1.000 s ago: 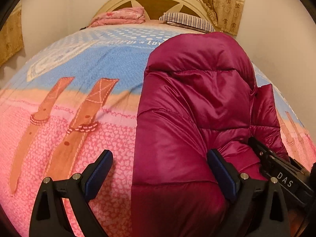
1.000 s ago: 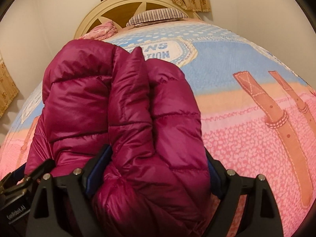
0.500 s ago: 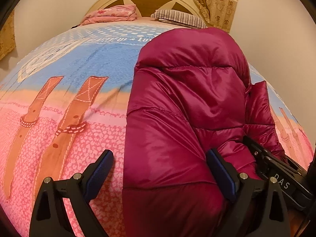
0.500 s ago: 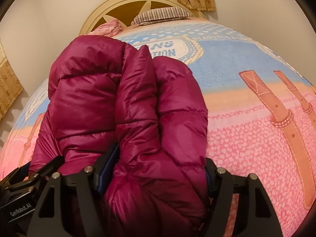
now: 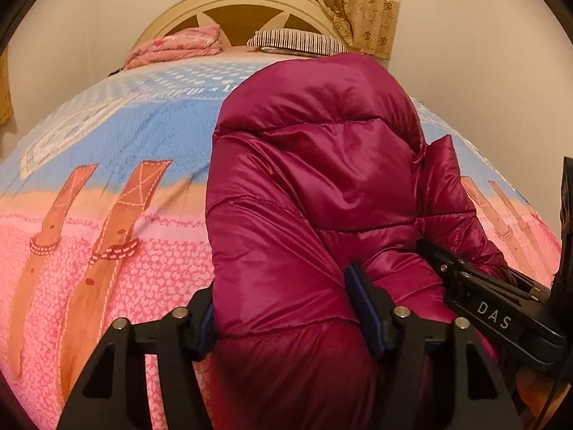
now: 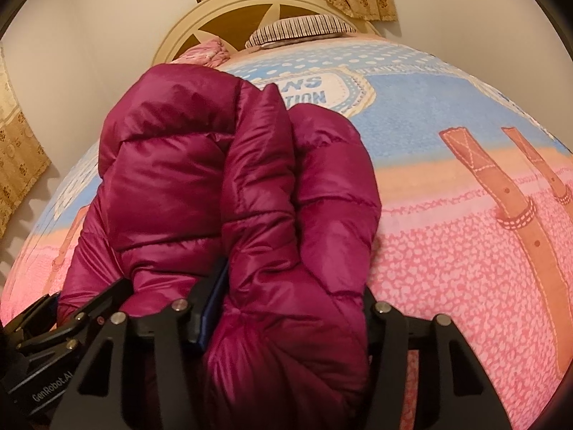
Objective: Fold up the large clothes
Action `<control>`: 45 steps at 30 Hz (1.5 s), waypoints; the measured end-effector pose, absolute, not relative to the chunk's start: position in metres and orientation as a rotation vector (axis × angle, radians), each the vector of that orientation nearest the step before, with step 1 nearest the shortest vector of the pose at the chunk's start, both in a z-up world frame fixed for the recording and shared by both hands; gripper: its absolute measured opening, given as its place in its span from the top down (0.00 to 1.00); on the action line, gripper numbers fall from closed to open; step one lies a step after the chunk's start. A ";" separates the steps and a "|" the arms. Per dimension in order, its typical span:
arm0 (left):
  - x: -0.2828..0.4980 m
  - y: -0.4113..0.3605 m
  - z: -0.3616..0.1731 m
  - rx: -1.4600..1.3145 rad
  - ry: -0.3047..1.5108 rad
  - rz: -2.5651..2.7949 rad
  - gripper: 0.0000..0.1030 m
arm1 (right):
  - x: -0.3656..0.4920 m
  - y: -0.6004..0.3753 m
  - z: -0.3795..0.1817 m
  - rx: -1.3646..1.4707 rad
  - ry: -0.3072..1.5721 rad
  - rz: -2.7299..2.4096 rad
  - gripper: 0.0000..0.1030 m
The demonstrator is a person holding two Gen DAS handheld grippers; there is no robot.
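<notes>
A magenta quilted puffer jacket [image 5: 315,186] lies folded lengthwise on the bed, running away from me toward the headboard; it also fills the right wrist view [image 6: 229,193]. My left gripper [image 5: 283,308] is shut on the jacket's near left edge, the padding bulging between its blue pads. My right gripper [image 6: 286,308] is shut on the near right part of the jacket. Each gripper shows at the edge of the other's view, the right one [image 5: 494,308] and the left one [image 6: 46,337].
The bed carries a pink, orange and blue blanket [image 5: 107,193] with belt strap prints. A folded pink cloth [image 5: 179,44] and a striped pillow [image 5: 297,41] lie by the cream headboard [image 5: 243,3]. Curtains [image 5: 322,0] hang behind.
My left gripper has closed from wide open onto the jacket's near edge. My right gripper has tightened on its part of the jacket. Both views have shifted slightly.
</notes>
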State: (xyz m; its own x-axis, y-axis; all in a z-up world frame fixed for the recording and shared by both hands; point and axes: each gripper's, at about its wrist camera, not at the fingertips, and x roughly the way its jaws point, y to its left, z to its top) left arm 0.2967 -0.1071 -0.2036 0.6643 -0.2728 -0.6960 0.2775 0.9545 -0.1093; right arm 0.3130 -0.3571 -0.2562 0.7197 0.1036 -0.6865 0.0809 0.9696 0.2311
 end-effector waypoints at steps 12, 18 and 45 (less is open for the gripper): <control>0.287 -0.111 -0.190 0.063 0.752 -0.298 0.56 | 0.302 -0.349 -0.252 0.239 0.733 0.038 0.61; 0.287 -0.112 -0.190 0.075 0.749 -0.287 0.57 | 0.301 -0.346 -0.252 0.219 0.735 0.024 0.61; 0.232 -0.049 -0.146 0.063 0.687 -0.198 0.68 | 0.269 -0.279 -0.222 0.130 0.701 0.124 0.75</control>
